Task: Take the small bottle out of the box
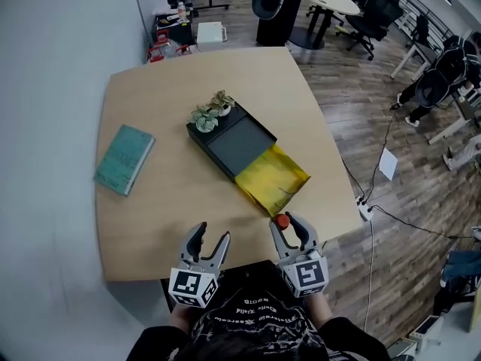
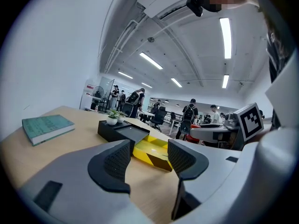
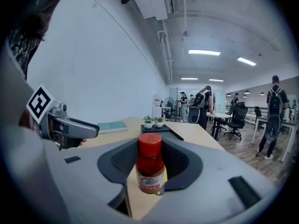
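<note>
A small bottle (image 3: 150,171) with a red cap (image 1: 282,221) and a pale label stands upright between the jaws of my right gripper (image 1: 287,222), which is shut on it above the table's near edge. The black box (image 1: 239,143) lies open in the middle of the table, a yellow flap (image 1: 272,177) spread from its near end; the left gripper view shows the box (image 2: 122,132) just ahead. My left gripper (image 1: 212,235) hovers open beside the right one, with nothing between its fingers (image 2: 114,162).
Two small potted plants (image 1: 213,111) sit on the box's far corner. A teal book (image 1: 125,159) lies at the table's left. The wooden table (image 1: 173,201) ends just before the grippers. Office chairs, desks and several people stand beyond it.
</note>
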A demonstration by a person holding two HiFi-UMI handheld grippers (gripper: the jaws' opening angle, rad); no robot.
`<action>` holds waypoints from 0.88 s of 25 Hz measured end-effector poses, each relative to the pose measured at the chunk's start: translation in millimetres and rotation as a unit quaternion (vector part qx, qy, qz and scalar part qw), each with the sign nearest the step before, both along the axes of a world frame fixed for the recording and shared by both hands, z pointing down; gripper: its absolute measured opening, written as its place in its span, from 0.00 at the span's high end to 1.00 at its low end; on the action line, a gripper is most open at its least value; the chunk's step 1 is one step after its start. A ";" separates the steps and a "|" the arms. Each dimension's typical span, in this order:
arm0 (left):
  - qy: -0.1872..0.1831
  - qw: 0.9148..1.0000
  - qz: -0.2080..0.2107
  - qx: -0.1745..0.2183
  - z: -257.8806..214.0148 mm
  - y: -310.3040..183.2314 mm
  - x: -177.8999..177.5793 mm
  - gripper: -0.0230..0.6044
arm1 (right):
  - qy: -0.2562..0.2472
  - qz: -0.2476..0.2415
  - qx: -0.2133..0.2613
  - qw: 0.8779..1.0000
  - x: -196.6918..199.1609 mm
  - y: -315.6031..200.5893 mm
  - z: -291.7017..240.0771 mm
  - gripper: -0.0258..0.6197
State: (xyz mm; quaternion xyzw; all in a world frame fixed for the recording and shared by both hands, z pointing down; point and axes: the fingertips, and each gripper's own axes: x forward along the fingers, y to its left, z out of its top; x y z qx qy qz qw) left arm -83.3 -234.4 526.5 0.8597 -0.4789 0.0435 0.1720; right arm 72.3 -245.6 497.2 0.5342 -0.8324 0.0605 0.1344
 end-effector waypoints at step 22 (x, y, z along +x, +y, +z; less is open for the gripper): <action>-0.025 0.999 0.012 0.041 -13.9 21.8 11.6 0.96 | -0.014 0.012 0.019 1.000 -2.4 22.7 -10.8 0.72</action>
